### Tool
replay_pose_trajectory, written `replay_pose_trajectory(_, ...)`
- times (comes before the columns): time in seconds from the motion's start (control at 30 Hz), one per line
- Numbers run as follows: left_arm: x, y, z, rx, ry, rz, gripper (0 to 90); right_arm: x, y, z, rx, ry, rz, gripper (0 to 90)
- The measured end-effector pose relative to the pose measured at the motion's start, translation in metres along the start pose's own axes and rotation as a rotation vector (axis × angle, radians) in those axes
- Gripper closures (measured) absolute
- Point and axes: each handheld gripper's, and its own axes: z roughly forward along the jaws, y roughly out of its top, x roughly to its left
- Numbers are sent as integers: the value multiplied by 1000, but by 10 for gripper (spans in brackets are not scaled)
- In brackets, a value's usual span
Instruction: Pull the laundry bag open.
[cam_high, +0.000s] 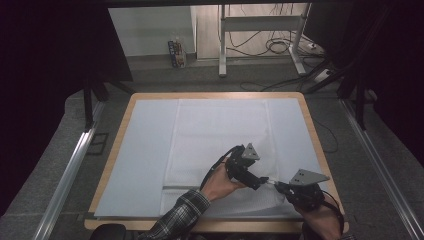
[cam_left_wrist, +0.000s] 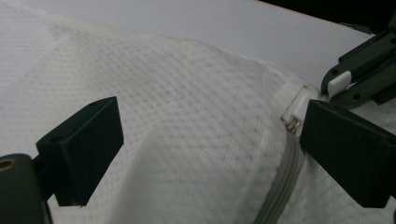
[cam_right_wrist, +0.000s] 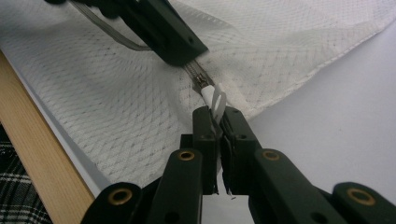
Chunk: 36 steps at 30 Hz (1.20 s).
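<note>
Zipper work is the step in hand: a white mesh cover (cam_high: 220, 145) lies flat on the pale sheet over the surface (cam_high: 212, 95), reaching from the far edge to the near edge, and the action sits at its near right corner. There the right tool (cam_right_wrist: 215, 122) has its jaws pressed together on the white pull tab (cam_right_wrist: 217, 101) of the zipper slider, with the tab standing up out of the pinch. The left tool (cam_left_wrist: 205, 135) is wide open, its two black pads straddling the mesh beside the grey zipper tape (cam_left_wrist: 280, 186); one pad sits just beside the metal slider (cam_left_wrist: 293, 124) without pressing on anything that can be seen. In the high view the left tool (cam_high: 250, 177) points toward the right tool (cam_high: 285, 189), the two nearly tip to tip close to the near edge. Judging from this, the tab is secured and the cloth is not yet braced. The next move likely calls for the left tool to close on the fabric or tape next to the slider, holding it taut, so the right tool can draw the tab along the seam without bunching the mesh; a pull made against loose cloth could drag the whole corner.
</note>
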Motion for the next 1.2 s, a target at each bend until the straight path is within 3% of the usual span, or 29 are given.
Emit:
replay_pose_trajectory(0.1,-2,2,7,31,4,38,59,0,0,-1,-2,0,0,843)
replay_pose_trajectory(0.33,-6,2,16,26,-8,38,60,-1,0,-1,-6,1,4,843)
replay_pose_trajectory(0.47,-6,3,19,19,52,31,61,-1,0,-1,-1,4,6,845)
replay_pose_trajectory(0.63,-1,2,11,1,44,8,61,-2,0,0,2,5,21,845)
replay_pose_trajectory(0.73,-2,-1,4,7,34,25,64,-1,0,1,4,11,21,845)
replay_pose_trajectory(0.8,-2,-5,-1,36,56,67,68,0,0,2,30,-31,5,844)
replay_pose_trajectory(0.9,2,-12,-7,36,39,35,89,-3,-1,1,20,-19,23,844)
replay_pose_trajectory(1.07,7,-19,-16,30,24,18,149,-2,-1,1,23,-35,12,843)
replay_pose_trajectory(1.2,9,-19,-26,2,-39,5,286,-3,-1,1,25,-40,8,842)
